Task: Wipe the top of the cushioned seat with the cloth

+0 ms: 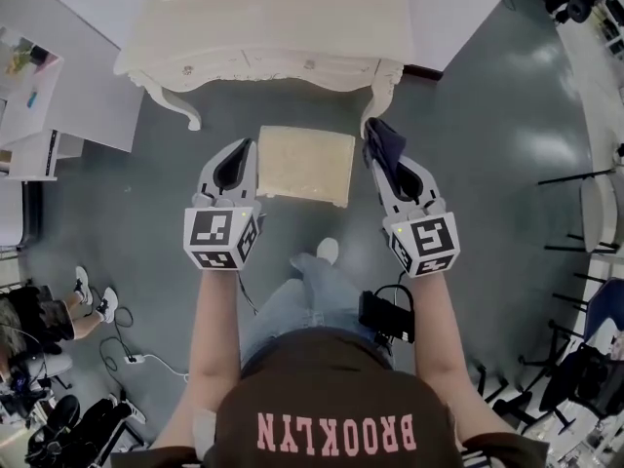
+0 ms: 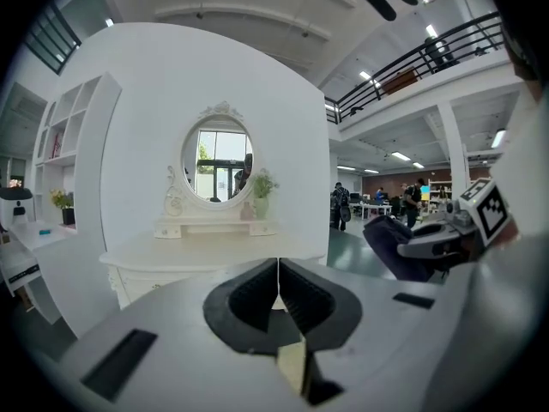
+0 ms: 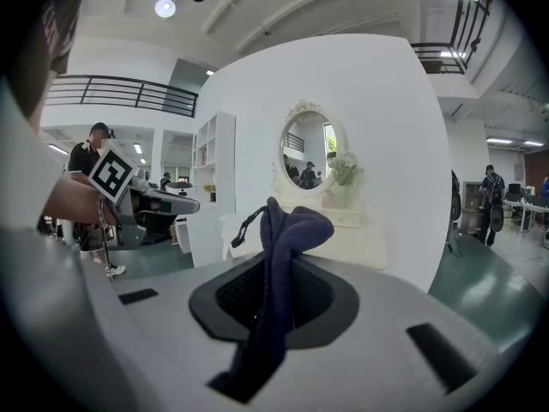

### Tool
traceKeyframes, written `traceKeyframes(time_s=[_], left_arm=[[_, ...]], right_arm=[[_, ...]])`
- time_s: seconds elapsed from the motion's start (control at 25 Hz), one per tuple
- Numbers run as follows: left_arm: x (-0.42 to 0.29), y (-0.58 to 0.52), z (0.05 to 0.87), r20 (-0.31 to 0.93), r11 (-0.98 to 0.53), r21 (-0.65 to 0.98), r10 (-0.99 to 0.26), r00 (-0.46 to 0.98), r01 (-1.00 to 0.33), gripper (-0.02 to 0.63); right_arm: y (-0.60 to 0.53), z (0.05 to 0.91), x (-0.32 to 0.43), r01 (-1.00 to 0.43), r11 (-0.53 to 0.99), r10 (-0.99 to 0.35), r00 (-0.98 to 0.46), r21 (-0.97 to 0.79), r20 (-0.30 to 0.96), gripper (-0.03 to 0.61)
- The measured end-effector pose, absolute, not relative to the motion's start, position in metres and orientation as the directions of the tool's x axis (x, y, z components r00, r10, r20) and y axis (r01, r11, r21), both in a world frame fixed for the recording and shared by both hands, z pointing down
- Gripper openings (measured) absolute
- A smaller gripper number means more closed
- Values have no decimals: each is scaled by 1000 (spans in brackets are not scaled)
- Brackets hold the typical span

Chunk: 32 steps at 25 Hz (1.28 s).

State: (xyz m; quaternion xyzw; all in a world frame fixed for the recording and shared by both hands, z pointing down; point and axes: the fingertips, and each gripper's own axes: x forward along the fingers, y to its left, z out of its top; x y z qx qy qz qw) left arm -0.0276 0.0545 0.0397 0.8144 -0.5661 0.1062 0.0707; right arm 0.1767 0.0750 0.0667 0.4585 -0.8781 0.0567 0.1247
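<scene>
The right gripper point(image 1: 388, 167) is clamped on a dark blue cloth point(image 1: 382, 142). In the right gripper view its jaws press on the cloth point(image 3: 288, 230) from both sides, with a bunched fold rising above them and a tail hanging down toward the lower edge of the frame. The left gripper point(image 1: 234, 168) has its jaws closed against each other with nothing between them; the left gripper view shows the two dark pads point(image 2: 257, 297) meeting along a thin line.

In the head view both grippers hang at mid-frame, one on each side of the cushioned seat point(image 1: 305, 165). This is a pale beige square that stands on the grey floor point(image 1: 487, 164) just below the cream dressing table point(image 1: 273, 27) at the top of the frame. The cloth is above the seat's right edge, beside a table leg; whether it touches the seat cannot be told. An oval mirror point(image 2: 217, 161) stands on the dressing table in the centre of the left gripper view.
</scene>
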Motion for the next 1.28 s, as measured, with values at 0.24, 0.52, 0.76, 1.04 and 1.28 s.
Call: traceKeyframes(time_s=[0.24, 0.52, 0.76, 1.04, 1.28], left_arm=[[-22, 22, 77, 306, -379, 3, -881, 361, -926, 5], [-16, -5, 124, 351, -426, 31, -843, 409, -904, 5], [-9, -31, 166, 364, -430, 59, -831, 421, -901, 5], [9, -54, 221, 391, -472, 77, -796, 462, -878, 5], [16, -62, 281, 437, -477, 98, -768, 469, -873, 5]], right_arm=[[41, 101, 176, -823, 568, -782, -537, 8, 316, 38], [15, 142, 178, -851, 526, -795, -494, -7, 353, 38], [-4, 185, 176, -856, 517, -786, -487, -27, 381, 38], [-28, 248, 180, -853, 522, -770, -482, -21, 418, 38], [-43, 305, 179, -847, 531, -752, -484, -23, 447, 37]])
